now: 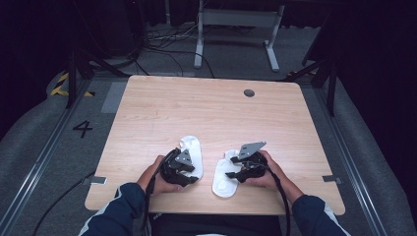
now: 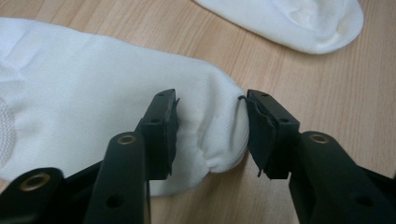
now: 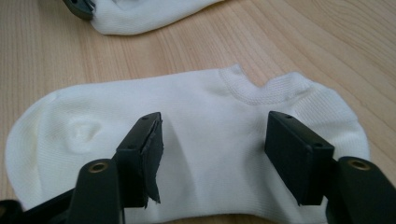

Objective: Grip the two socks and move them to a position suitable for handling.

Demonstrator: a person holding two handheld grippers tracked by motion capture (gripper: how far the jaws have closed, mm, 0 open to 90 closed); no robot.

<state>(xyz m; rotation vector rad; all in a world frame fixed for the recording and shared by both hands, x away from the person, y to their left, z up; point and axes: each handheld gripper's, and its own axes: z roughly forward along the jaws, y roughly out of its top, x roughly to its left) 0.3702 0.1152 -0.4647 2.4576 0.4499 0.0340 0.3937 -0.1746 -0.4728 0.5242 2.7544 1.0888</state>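
Observation:
Two white ankle socks lie flat on the wooden table [image 1: 211, 113] near its front edge. The left sock [image 1: 194, 147] [image 2: 84, 93] has its rounded end between the jaws of my left gripper [image 1: 186, 173] [image 2: 212, 135], which is open; the fabric wrinkles slightly between the pads [image 2: 161, 135]. The right sock [image 1: 222, 183] [image 3: 196, 107] lies under my right gripper [image 1: 235, 173] [image 3: 215, 144], whose jaws stand wide open just above its middle. Each gripper view also catches the other sock [image 2: 299, 23] [image 3: 140, 14] farther off.
A round dark grommet [image 1: 249, 93] sits in the table's far right part. A white metal frame [image 1: 236, 29] and cables lie on the floor beyond the table. The person's hands and dark blue sleeves [image 1: 118, 211] come in over the front edge.

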